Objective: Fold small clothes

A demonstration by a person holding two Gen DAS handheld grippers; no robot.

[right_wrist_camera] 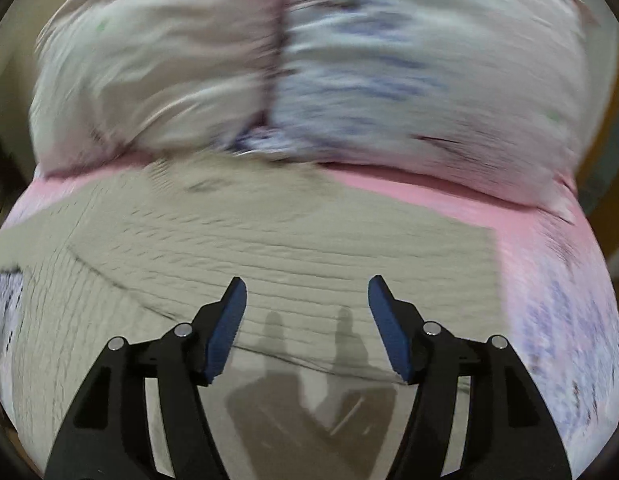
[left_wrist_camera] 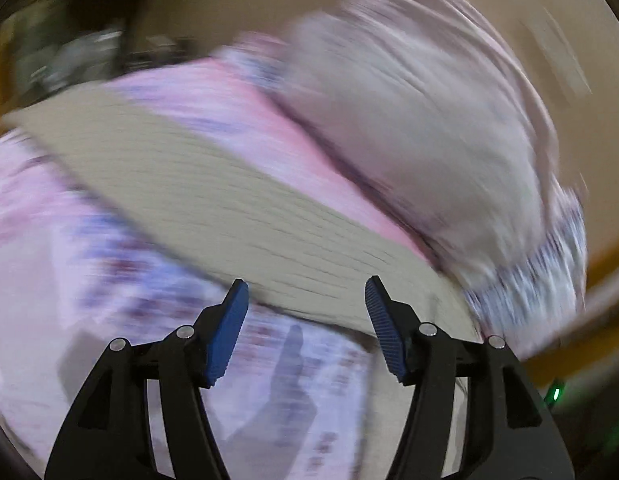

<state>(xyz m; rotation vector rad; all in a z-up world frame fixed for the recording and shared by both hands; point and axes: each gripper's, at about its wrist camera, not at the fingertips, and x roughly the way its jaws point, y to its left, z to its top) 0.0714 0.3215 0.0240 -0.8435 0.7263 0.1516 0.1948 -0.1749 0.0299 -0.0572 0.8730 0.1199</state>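
Observation:
A beige ribbed garment (left_wrist_camera: pixel 197 196) lies flat on a pink patterned bedsheet (left_wrist_camera: pixel 49 280). In the right wrist view the same garment (right_wrist_camera: pixel 269 248) fills the middle, with a fold line across it. My left gripper (left_wrist_camera: pixel 305 292) is open and empty, hovering just above the garment's near edge. My right gripper (right_wrist_camera: pixel 307 292) is open and empty, right above the garment, its shadow falling on the cloth. Both views are motion-blurred.
Two pillows (right_wrist_camera: pixel 157 64) (right_wrist_camera: pixel 421 72) lie side by side at the far end of the bed, just beyond the garment. A pillow (left_wrist_camera: pixel 409 128) also shows at the right in the left wrist view. A beige wall (left_wrist_camera: pixel 549 8) stands behind.

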